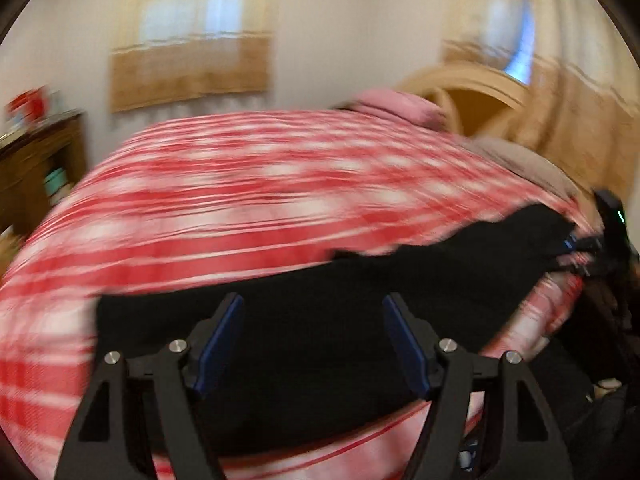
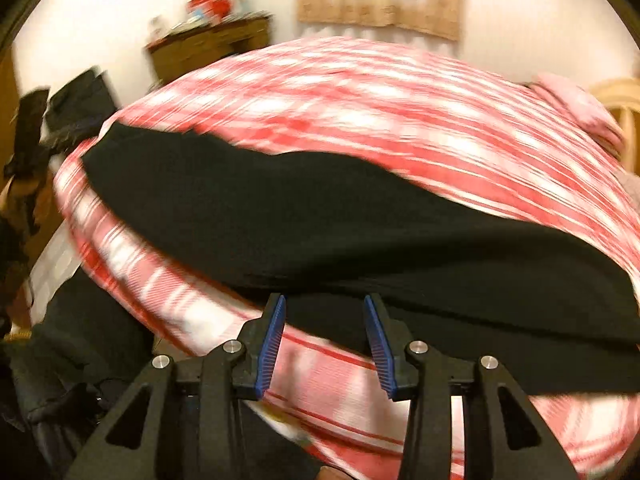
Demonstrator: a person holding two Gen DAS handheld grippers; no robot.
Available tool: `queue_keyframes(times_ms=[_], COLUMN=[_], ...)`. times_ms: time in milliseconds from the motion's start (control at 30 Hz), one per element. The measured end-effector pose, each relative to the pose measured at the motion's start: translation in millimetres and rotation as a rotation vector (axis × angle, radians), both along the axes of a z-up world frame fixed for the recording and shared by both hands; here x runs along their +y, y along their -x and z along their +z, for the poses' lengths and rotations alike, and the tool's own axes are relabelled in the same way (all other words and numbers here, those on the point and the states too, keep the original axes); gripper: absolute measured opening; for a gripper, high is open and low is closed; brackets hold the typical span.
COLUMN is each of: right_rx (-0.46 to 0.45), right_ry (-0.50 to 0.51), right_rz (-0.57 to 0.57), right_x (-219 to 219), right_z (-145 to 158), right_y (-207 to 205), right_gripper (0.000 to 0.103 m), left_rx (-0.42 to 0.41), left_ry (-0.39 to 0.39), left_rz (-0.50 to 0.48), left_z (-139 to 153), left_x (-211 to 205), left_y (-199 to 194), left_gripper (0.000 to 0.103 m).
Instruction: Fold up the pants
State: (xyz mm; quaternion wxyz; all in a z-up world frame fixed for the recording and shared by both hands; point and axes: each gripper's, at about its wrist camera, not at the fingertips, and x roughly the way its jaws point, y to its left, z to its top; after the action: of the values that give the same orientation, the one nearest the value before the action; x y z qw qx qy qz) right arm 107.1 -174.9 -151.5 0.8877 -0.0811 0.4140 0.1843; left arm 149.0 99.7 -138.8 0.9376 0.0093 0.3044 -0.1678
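Left wrist view: bed (image 1: 240,184) in red-and-white checked cloth carries soft black pants (image 1: 320,340), lying long and flat near its edge. Left tool (image 1: 312,340) and right tool (image 2: 325,344) both gape, gripping nothing.

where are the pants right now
The black pants lie flat along the near edge of the red checked bed, just past both sets of open jaws.

No readable text, label, brand, number or sign appears in either view. Both pictures are smeared by motion blur, and the small red items on the wooden cabinet (image 2: 208,46) by the wall are too blurred to show any lettering.
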Motion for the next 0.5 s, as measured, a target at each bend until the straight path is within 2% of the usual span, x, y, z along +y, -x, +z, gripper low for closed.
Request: queue_keyframes(times_ms=[200,267,367,500], right_rx=[-0.053,-0.056,-0.064,-0.087], right_ry=[-0.131,-0.153,-0.194,-0.217], right_rz=[-0.319,-0.393,-0.451,-0.474], right_x=[-86,-104,-123,-134], right_z=[17,16,13,10], right_y=[-3,-3,0,10], right_gripper=[0.043,0.043,0.043,0.043], left_rx=[0.034,0.042,0.06,0.089], left_ry=[-0.019,-0.044,-0.086,-0.123], left_rz=[-0.242,-0.306,-0.404,-0.472], left_z=[0,0,-4,-14], left_x=[-110,-141,-185,-212], left_y=[-24,-24,-21,-14], left_gripper=[0.073,0.073,0.073,0.072])
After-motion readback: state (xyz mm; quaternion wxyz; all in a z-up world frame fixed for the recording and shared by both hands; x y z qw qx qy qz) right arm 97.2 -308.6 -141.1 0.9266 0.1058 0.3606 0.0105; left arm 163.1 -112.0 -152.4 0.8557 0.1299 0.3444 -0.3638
